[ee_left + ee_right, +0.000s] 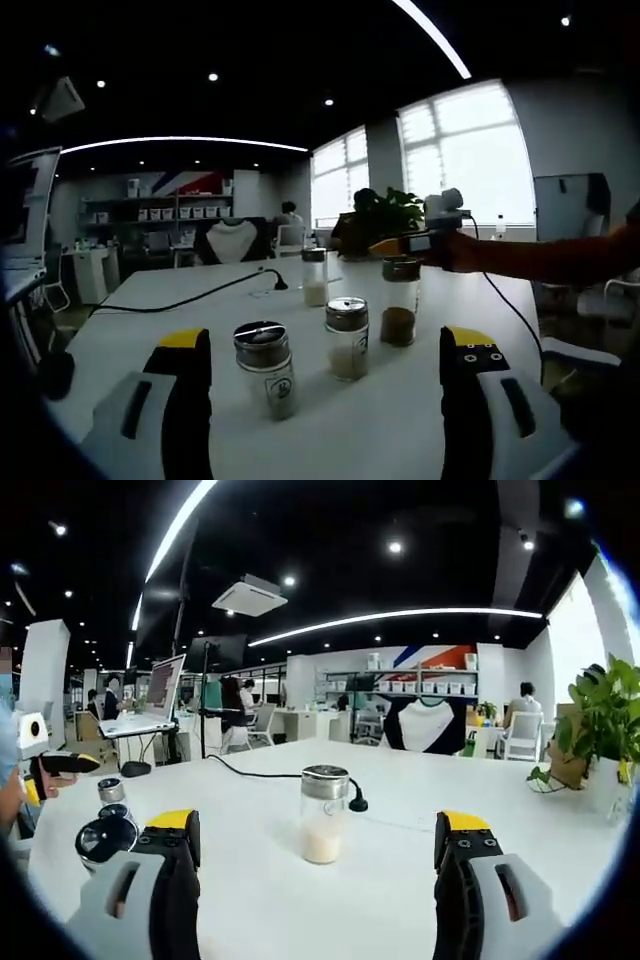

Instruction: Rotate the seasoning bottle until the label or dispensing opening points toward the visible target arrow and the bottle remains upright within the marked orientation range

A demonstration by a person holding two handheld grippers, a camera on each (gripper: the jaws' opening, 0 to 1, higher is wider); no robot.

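1. In the left gripper view, the left gripper (325,375) has its two yellow-tipped jaws spread wide and holds nothing.
2. Between those jaws and just beyond their tips, two upright seasoning bottles stand on the white table (150,310): the nearest bottle (265,368), closer to the left jaw, and a pale-filled bottle (347,337) a little further on, near the middle of the gap. Neither touches a jaw.
3. Further back stand a brown-filled bottle (399,300) and, behind it, a far bottle (315,276); the other gripper reaches in from the right at the brown-filled bottle's lid, though I cannot tell whether it touches.
4. In the right gripper view, the right gripper (316,855) is likewise wide open and empty.
5. A white-filled bottle (324,813) stands upright ahead of it, centred between the jaws but clear of both.
6. A black cable (270,773) runs across the table behind that bottle.
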